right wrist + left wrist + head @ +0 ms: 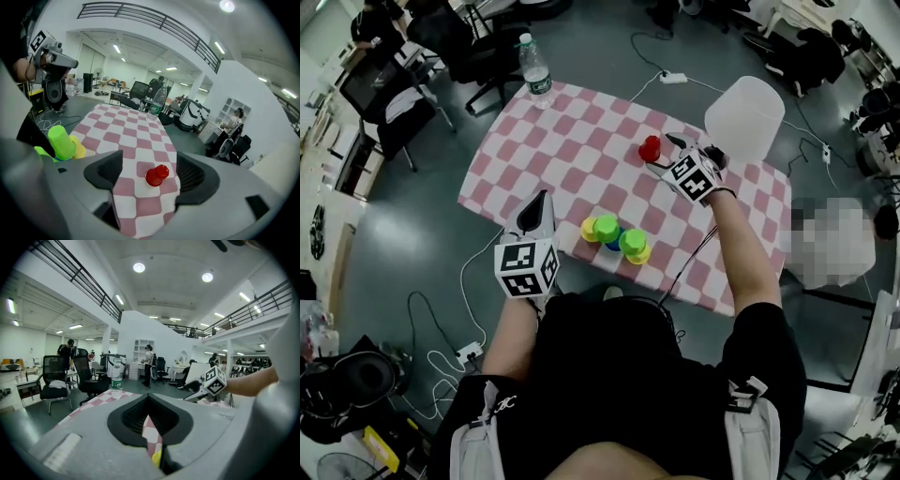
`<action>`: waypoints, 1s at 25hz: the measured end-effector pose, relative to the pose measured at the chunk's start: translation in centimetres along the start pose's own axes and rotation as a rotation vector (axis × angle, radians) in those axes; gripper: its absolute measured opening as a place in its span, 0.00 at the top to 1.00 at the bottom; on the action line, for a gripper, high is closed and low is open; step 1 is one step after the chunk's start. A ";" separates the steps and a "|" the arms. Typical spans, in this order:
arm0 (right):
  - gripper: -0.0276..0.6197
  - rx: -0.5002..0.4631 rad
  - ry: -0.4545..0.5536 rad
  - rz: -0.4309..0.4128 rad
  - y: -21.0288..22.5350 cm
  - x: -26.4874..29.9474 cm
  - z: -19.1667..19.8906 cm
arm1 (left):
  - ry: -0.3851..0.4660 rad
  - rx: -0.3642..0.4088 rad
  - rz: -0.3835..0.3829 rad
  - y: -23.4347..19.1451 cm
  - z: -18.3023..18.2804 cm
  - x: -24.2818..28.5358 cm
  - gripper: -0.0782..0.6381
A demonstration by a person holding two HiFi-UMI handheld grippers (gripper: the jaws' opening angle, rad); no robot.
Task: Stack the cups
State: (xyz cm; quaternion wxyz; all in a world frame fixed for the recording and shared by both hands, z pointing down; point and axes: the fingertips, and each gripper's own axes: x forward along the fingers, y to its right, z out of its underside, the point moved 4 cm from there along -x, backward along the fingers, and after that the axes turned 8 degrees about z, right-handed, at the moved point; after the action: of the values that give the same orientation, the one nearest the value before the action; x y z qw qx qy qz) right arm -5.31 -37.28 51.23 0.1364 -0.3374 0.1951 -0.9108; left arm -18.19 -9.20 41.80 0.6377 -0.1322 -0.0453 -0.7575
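Cups (612,239), near edge of bench (572,141): green, yellow and blue ones bunched and touching, the greens mouth-down on top. Not one stack yet. Left claw (542,199) sits just left of the bunch, pointing across the bench. Its jaws are together with nothing in them; only a slit of cloth and a bit of yellow shows past them.

Further out: red cup (156,175) alone on the cloth, well apart from the bunch. Right claw (664,153) is at it, jaws wide, cup framed in the gap at or just past the tips. No pad touches it that I can see. Cup looks tilted; can't settle whether it stands or lies.

Reading: the step in hand is the pick of the red cup. Next move wants the claw eased forward until the pads flank the cup's body, then close, lift, carry back to the bunch.

Far edge: bottle (535,70); white bin (745,117) beyond the right claw.
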 end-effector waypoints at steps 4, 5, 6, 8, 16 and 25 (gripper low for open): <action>0.42 0.004 -0.045 -0.022 -0.2 3.9 2.6 | -0.023 -0.025 -0.085 -1.1 1.0 -0.9 0.87; 0.42 0.001 -0.055 -0.020 -0.2 4.8 3.1 | -0.030 -0.032 -0.104 -1.4 1.3 -1.0 0.87; 0.42 -0.002 -0.063 -0.012 -0.1 5.7 3.6 | -0.038 -0.040 -0.120 -1.8 1.6 -1.1 0.87; 0.42 -0.008 -0.077 0.016 0.4 7.3 4.3 | -0.054 -0.051 -0.147 -2.3 2.0 -1.1 0.87; 0.42 0.058 -0.150 0.033 1.6 12.3 7.5 | -0.114 -0.083 -0.212 -3.6 3.8 -0.6 0.87; 0.42 0.097 -0.213 -0.002 1.0 16.0 10.0 | -0.160 -0.100 -0.255 -5.1 5.2 -0.3 0.87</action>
State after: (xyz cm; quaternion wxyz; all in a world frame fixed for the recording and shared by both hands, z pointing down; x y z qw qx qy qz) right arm -10.29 -46.89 66.80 0.1716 -0.4256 0.1346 -0.8782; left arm -22.37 -6.75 47.18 0.5235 -0.2166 -0.0747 -0.8206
